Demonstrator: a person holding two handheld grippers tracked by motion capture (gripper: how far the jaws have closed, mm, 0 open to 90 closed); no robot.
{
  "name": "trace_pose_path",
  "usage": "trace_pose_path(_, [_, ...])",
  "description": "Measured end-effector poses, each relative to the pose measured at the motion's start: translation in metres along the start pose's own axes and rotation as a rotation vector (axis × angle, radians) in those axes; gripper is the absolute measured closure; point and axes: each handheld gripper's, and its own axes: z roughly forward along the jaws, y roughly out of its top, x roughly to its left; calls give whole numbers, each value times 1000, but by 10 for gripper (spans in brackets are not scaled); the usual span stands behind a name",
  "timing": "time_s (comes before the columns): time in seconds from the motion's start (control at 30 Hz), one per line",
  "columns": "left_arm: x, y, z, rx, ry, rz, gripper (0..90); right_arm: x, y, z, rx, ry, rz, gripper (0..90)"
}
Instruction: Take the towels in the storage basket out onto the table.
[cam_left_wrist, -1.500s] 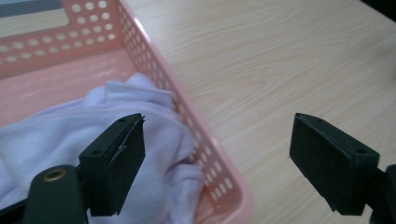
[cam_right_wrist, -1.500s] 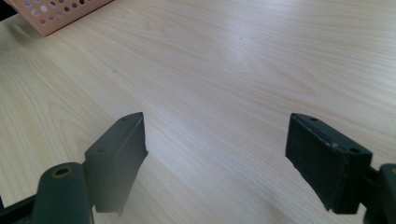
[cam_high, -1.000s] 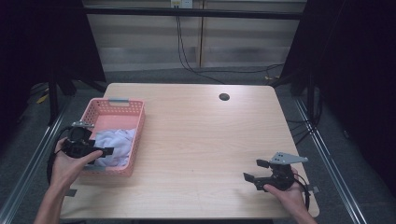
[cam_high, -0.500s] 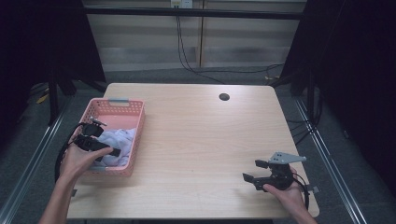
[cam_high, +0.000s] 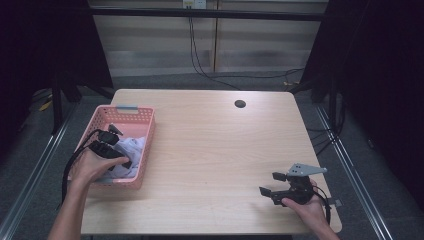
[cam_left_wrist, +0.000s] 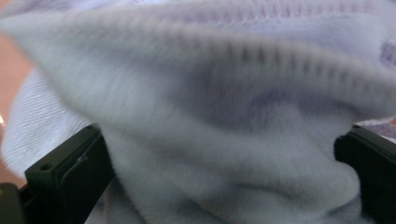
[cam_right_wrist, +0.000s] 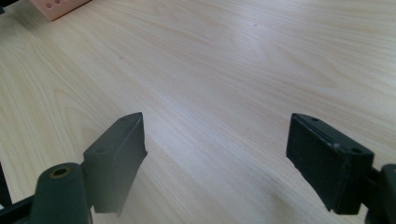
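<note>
A pink basket (cam_high: 148, 135) stands at the table's left side with pale lavender-white cloth (cam_high: 131, 150) inside. My left gripper (cam_high: 119, 161) reaches down into the basket, held by the person's left hand. In the left gripper view its jaws stand wide apart with the knitted cloth (cam_left_wrist: 224, 121) bulging between them, very close and blurred. My right gripper (cam_high: 272, 186) rests low over the table near the front right corner. It is open, and bare wood (cam_right_wrist: 215, 116) lies between its fingers.
The light wooden table (cam_high: 215, 145) has a dark round hole (cam_high: 240, 104) near its back edge. A corner of the pink basket (cam_right_wrist: 56, 7) appears at the top left of the right gripper view. Dark floor and cables surround the table.
My left gripper has moved from the basket's left rim down into the basket and onto the cloth. The right gripper has stayed in place.
</note>
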Motion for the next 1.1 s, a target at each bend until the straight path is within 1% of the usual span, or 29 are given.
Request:
trace_pose_path(0.03, [-2,1,2,9,3,-2,0,0,0,0,2,-2,1,194])
trace_pose_path(0.07, [-2,3,3,22,6,12,0,0,0,0,3,-1,1,194])
trace_pose_path(0.13, [-5,4,5,26,11,10,0,0,0,0,2,1,1,194])
trace_pose_path(0.17, [-7,4,7,38,22,18,0,1,0,0,2,0,2,194])
trace_pose_path(0.2, [-8,4,8,42,29,17,0,1,0,0,2,1,2,194])
trace_pose_path(0.23, [-9,6,9,58,37,25,1,1,0,0,3,1,3,194])
trace_pose_path(0.27, [-9,6,9,58,37,25,10,1,0,0,3,1,3,194])
trace_pose_path(0.3, [-11,9,9,79,45,15,28,1,0,-1,4,1,2,194])
trace_pose_path(0.33, [-11,11,9,89,45,4,45,1,0,-1,5,0,0,194])
trace_pose_path(0.4, [-11,11,8,89,43,-6,85,1,0,-1,4,2,0,194])
trace_pose_path(0.47, [-11,11,7,91,38,-1,125,1,0,-1,4,3,1,194])
trace_pose_path(0.5, [-8,11,5,80,37,-6,160,1,0,0,9,2,0,194])
trace_pose_path(0.53, [-8,11,5,80,37,-6,167,0,0,0,10,1,2,194])
trace_pose_path(0.6, [-7,10,4,59,36,-13,177,1,0,0,10,2,8,194])
trace_pose_path(0.63, [-2,8,1,37,25,-33,242,0,0,0,12,3,4,194])
trace_pose_path(0.67, [0,7,0,31,12,-38,253,0,0,0,12,5,1,194])
trace_pose_path(0.7, [1,7,-1,26,8,-50,285,-1,0,1,13,5,2,194])
trace_pose_path(0.73, [2,7,-2,29,5,-44,312,0,0,1,17,2,4,194])
trace_pose_path(0.8, [2,8,-3,32,9,-34,328,0,1,1,15,-1,0,194])
trace_pose_path(0.83, [2,8,-3,30,4,-40,342,0,1,0,11,1,-2,194])
trace_pose_path(0.87, [4,7,-4,31,2,-37,351,0,1,0,11,0,-3,194])
trace_pose_path(0.9, [4,6,-5,13,-3,-51,364,0,1,1,12,-2,0,192])
trace_pose_path(0.93, [5,4,-6,5,-9,-52,375,-1,1,1,14,-3,3,190])
trace_pose_path(0.97, [6,3,-6,-13,-16,-66,390,-1,1,1,15,-5,4,190])
trace_pose_path(1.03, [9,1,-8,-16,-42,-75,410,-1,1,1,11,-6,-1,190])
trace_pose_path(1.1, [11,1,-10,-19,-52,-75,419,-1,1,1,13,-10,6,188])
